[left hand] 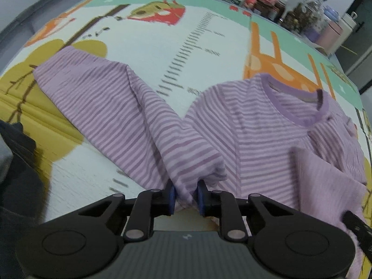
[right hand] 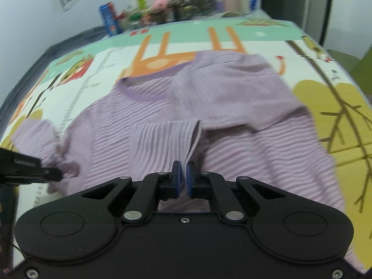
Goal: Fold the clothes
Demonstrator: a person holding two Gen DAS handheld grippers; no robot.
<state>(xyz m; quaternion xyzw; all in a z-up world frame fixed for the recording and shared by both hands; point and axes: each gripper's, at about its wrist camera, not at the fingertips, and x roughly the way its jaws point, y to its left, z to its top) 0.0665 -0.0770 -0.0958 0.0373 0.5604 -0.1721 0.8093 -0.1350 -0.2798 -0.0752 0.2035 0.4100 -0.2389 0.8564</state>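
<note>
On a desk covered by a cartoon play mat (left hand: pixel 148 46) lies a purple striped shirt (left hand: pixel 262 125), its plain purple collar (left hand: pixel 300 100) toward the far side. From the left wrist view, the left tool (left hand: pixel 186 193) has its blue pads (left hand: pixel 172 194) drawn in narrow on a bunched fold of the shirt where the sleeve meets the body; cloth fills the gap between them and is pinched there. That sleeve (left hand: pixel 93 95) stretches away to the left across the mat, lying flat over the yellow-green tree print. At the lower right edge of this view a black part of the other tool (left hand: pixel 358 225) shows, with paler purple fabric draped just above it.

From the right wrist view, the right tool (right hand: pixel 183 176) is nearly shut, gripping a thin edge of the shirt's other sleeve (right hand: pixel 162 144), which is folded in across the chest and rises from the pads toward the collar. The shirt body (right hand: pixel 255 153) spreads to the right over the mat. At the left edge of this view the left tool's black finger touches gathered cloth at the shirt's side.

Along the desk's far edge stands a blurred row of jars and bottles (left hand: pixel 300 16), among them a blue can (right hand: pixel 109 18) and a pink container (left hand: pixel 330 32). A dark shape fills the lower left corner of the left wrist view; what it is I cannot tell.
</note>
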